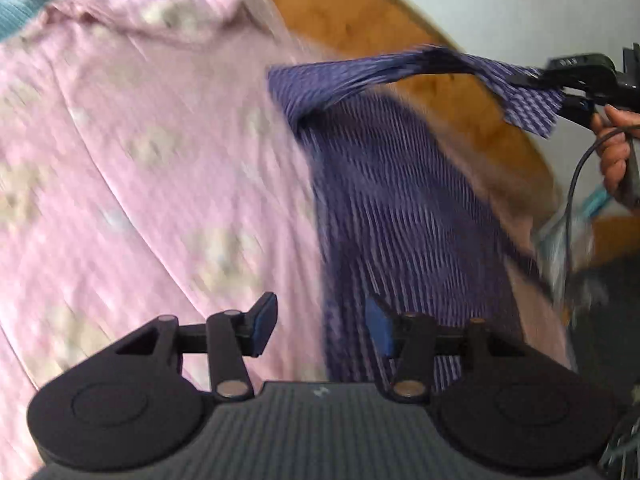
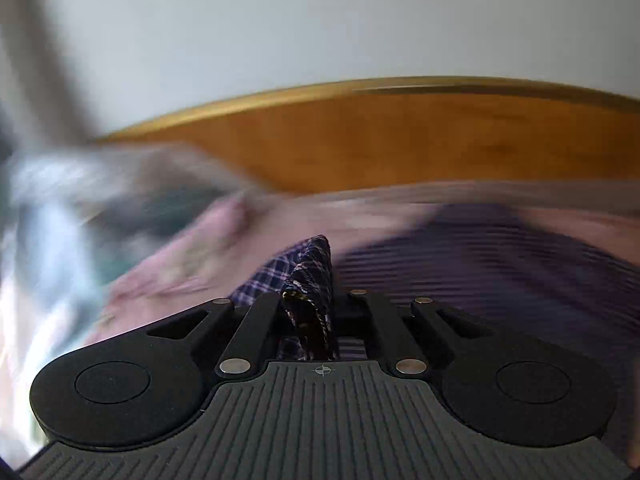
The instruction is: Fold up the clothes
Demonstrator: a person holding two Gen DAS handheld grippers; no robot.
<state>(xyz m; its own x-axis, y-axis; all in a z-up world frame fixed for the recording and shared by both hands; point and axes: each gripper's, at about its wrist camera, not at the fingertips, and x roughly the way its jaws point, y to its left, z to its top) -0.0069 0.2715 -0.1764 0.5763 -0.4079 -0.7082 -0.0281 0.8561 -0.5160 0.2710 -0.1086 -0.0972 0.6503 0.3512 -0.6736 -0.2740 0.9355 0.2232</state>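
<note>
**Right gripper has a corner up; left is free**

Nearest your left camera is the left gripper, its jaws standing partway apart with nothing between the blue pads; it hangs over the line where the pink sheet meets the shirt. No earlier picture is there to compare, so take that gap as you see it: empty and apart.

The shirt, a purple check, lies spread on the sheet along the side by the headboard. One corner of it is off the bed: your right gripper, seen from the left camera at the far right with your hand behind it, pinches that corner and draws the cloth up into a taut ridge. The right camera confirms it, with the jaws closed tight on a bunched fold of check. Both views are blurred, so seams and sleeves cannot be told.

By my reading you are at the start of a fold: one corner lifted, the rest flat. The next move likely calls for the left gripper to come down on the near edge of the shirt and close on it, so both corners travel together. Keep the lifted edge level with the other, or the fold will land skewed. A teal heap lies beyond, near the sheet's far edge; stay clear of it.
</note>
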